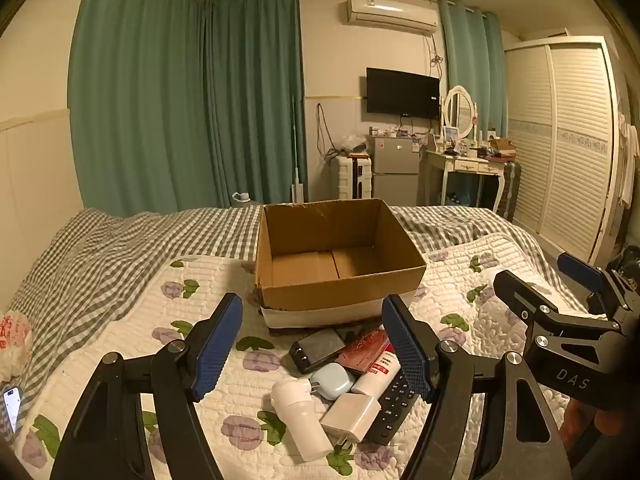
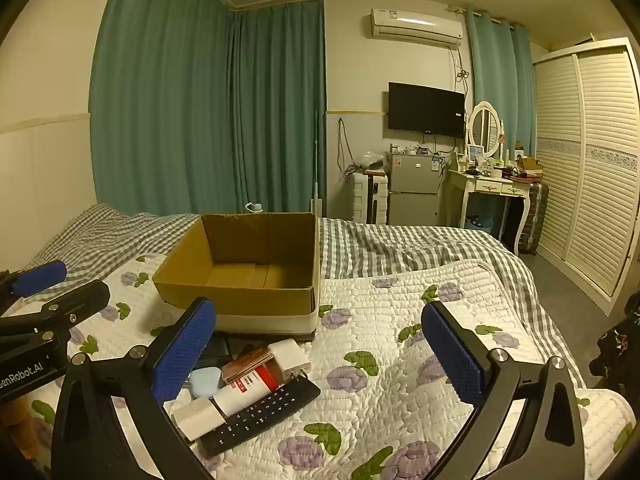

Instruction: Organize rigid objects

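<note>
We hold the left gripper [image 1: 312, 344] above the quilted bed [image 1: 120, 340], its blue-padded fingers [image 1: 218, 344] standing wide apart with nothing between them. The right gripper [image 2: 320, 356] hangs just beside it, its jaws spread wide too and gripping nothing.

Below and between our left fingers lies a small heap of rigid objects on the floral quilt. A black remote control [image 2: 260, 416] lies at the near right edge of the heap, with a white tube with a red label [image 1: 378, 372] resting against it. A white charger plug [image 1: 352, 416] sits on top of the remote's near end, prongs pointing toward us. Beside it a white cylindrical bottle [image 1: 300, 420] lies on its side. A pale blue rounded case [image 1: 332, 380] touches both the bottle and the tube. Behind these we see a dark flat device [image 1: 318, 350] and a reddish-brown wallet-like item [image 1: 362, 350], side by side and touching.

Just beyond the heap stands an open cardboard box [image 1: 340, 296], upright on the bed, and we see nothing in the part of its inside that shows. At the far left edge of the left wrist view a phone [image 1: 11, 406] with a lit screen lies on the checked sheet.
</note>
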Motion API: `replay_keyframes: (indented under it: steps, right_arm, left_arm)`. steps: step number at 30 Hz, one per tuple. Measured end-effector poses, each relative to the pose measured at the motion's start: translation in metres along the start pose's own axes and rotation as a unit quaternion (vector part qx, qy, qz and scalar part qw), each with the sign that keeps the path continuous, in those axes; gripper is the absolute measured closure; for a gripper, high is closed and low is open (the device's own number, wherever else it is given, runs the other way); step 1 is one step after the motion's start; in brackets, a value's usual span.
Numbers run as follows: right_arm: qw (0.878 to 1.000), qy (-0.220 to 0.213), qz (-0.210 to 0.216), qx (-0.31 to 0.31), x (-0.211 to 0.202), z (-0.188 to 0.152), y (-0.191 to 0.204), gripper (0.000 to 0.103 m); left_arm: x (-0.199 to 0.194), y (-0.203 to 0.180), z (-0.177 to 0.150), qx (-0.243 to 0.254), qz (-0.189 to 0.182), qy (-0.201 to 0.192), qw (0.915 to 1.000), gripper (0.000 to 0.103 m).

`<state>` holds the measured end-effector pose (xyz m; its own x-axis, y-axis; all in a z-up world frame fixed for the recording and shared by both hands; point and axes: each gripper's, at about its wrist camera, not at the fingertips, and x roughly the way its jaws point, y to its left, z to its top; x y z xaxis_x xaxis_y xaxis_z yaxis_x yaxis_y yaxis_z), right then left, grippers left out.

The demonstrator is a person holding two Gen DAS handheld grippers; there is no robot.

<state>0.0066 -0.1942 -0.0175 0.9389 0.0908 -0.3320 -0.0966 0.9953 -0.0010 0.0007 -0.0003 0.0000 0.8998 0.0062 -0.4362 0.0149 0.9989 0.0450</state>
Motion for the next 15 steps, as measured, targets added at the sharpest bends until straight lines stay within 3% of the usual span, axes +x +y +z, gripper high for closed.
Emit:
replay_keyframes:
  steps: [15]
  right_arm:
    - [1.000, 0.005, 0.002, -0.001, 0.0032, -0.0007, 0.0011, 0.000]
  left_arm:
    - [0.0019, 0.0008, -0.0020, -0.004, 0.002, -0.001, 1.0000, 0.028]
